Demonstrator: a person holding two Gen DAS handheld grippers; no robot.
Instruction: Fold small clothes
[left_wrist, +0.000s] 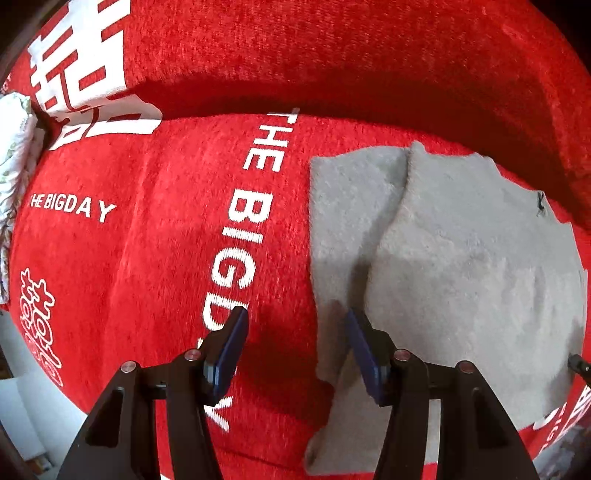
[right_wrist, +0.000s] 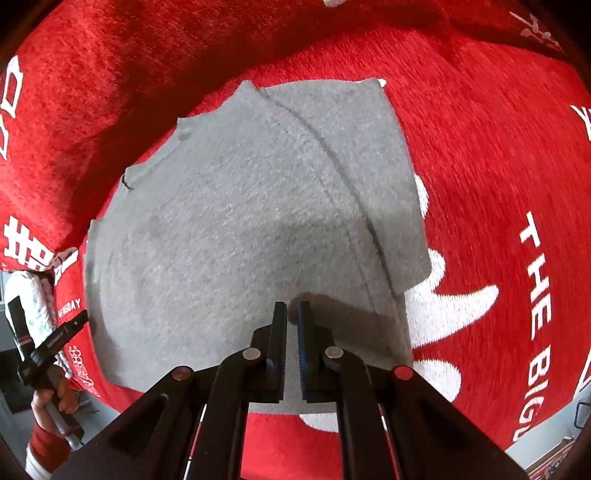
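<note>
A small grey fleece garment (left_wrist: 461, 266) lies flat on the red sofa cover, partly folded, with one layer lapped over the other along a seam. My left gripper (left_wrist: 297, 319) is open and empty, its jaws wide apart, hovering over the garment's left edge. In the right wrist view the same garment (right_wrist: 236, 229) fills the middle. My right gripper (right_wrist: 291, 308) hangs just above the garment's near part with its jaws nearly together and nothing between them.
The red sofa cover (left_wrist: 155, 229) carries white lettering "THE BIGDAY". The sofa backrest (left_wrist: 332, 51) rises behind the garment. A white patterned cloth (left_wrist: 14, 147) lies at the far left. The left gripper's tip (right_wrist: 70, 326) and the hand holding it show at the right wrist view's left edge.
</note>
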